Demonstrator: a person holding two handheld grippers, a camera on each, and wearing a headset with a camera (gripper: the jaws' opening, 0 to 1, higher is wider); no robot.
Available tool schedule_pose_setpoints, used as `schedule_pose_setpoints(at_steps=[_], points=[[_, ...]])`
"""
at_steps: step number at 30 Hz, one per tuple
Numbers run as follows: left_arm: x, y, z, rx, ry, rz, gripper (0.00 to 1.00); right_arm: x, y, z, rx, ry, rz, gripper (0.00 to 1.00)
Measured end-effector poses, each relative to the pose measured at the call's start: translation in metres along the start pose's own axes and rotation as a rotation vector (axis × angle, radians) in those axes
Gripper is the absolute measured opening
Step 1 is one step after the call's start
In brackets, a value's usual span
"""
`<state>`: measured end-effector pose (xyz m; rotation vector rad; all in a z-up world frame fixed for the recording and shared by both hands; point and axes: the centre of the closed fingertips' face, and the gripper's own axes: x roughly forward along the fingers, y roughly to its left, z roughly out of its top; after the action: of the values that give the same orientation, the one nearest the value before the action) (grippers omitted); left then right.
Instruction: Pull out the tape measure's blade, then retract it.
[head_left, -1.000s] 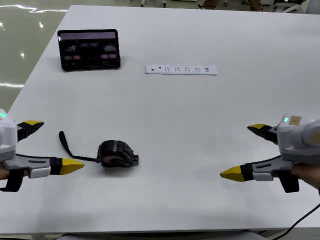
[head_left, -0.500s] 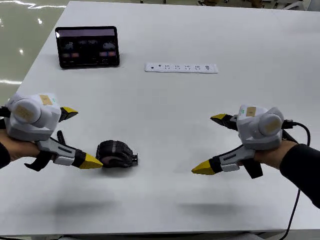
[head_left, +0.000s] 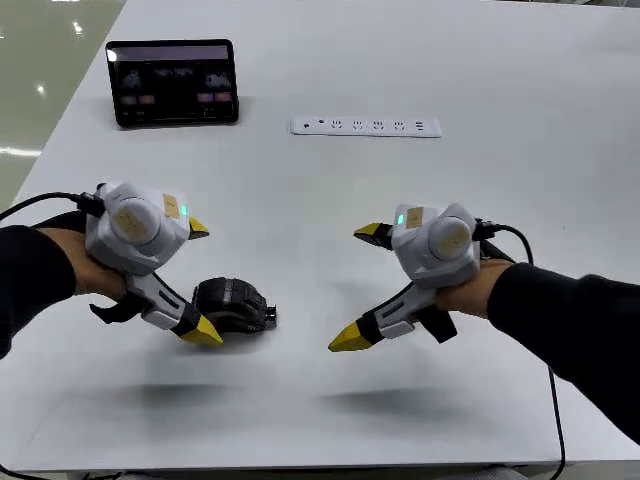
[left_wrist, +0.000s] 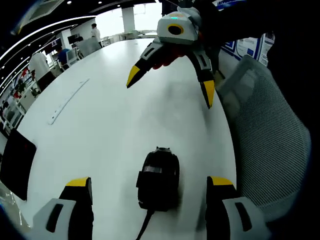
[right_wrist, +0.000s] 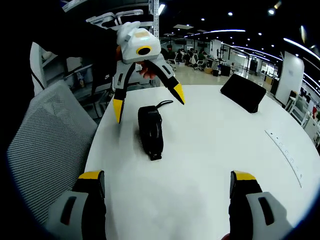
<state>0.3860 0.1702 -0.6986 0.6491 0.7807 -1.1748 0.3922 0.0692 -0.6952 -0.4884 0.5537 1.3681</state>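
While I hold both grippers low over the table (head_left: 320, 200), the left gripper (head_left: 201, 280) sits at the left, tilted down and pointing right. Its jaws are spread wide with nothing in them. The right gripper (head_left: 355, 286) faces it from the right, also tilted, jaws wide apart and empty. The two are near each other, tips apart. My sleeves show behind both.

The tape measure (head_left: 232, 305) lies on its side on the table, just beside the left gripper's lower tip. In the left gripper view it lies between my two jaws, just ahead of them. The case is black and rounded, and the blade is inside it. The hook tab is at the end facing the right gripper. A black strap (right_wrist: 162, 104) trails from the other end.

From the head view I can't tell whether the lower left tip touches the case. The strap is hidden behind the left gripper there, and cut off at the bottom of the left gripper view. Tablet (head_left: 172, 82) and power strip (head_left: 366, 126) lie at the far side; the screen is too small to read.
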Motion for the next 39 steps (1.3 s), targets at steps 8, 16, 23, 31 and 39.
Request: schedule_pose_setpoints(at_steps=[8, 16, 23, 31, 39], points=[[0.013, -0.005, 0.0, 0.029, 0.042, -0.039, 0.75, 0.033, 0.001, 0.02, -0.057, -0.013, 0.013, 0.91], [0.016, -0.008, -0.003, 0.055, 0.102, -0.062, 0.32, 0.054, 0.0, 0.018, -0.09, 0.033, 0.036, 0.79], [0.015, -0.007, -0.005, 0.051, 0.13, -0.066, 0.31, 0.07, 0.011, 0.012, -0.105, 0.068, 0.083, 0.58], [0.016, -0.007, -0.006, 0.045, 0.141, -0.069, 0.31, 0.085, 0.016, -0.002, -0.139, 0.128, 0.115, 0.38], [0.016, -0.009, -0.007, 0.034, 0.144, -0.073, 0.31, 0.093, 0.026, -0.005, -0.142, 0.147, 0.163, 0.16]])
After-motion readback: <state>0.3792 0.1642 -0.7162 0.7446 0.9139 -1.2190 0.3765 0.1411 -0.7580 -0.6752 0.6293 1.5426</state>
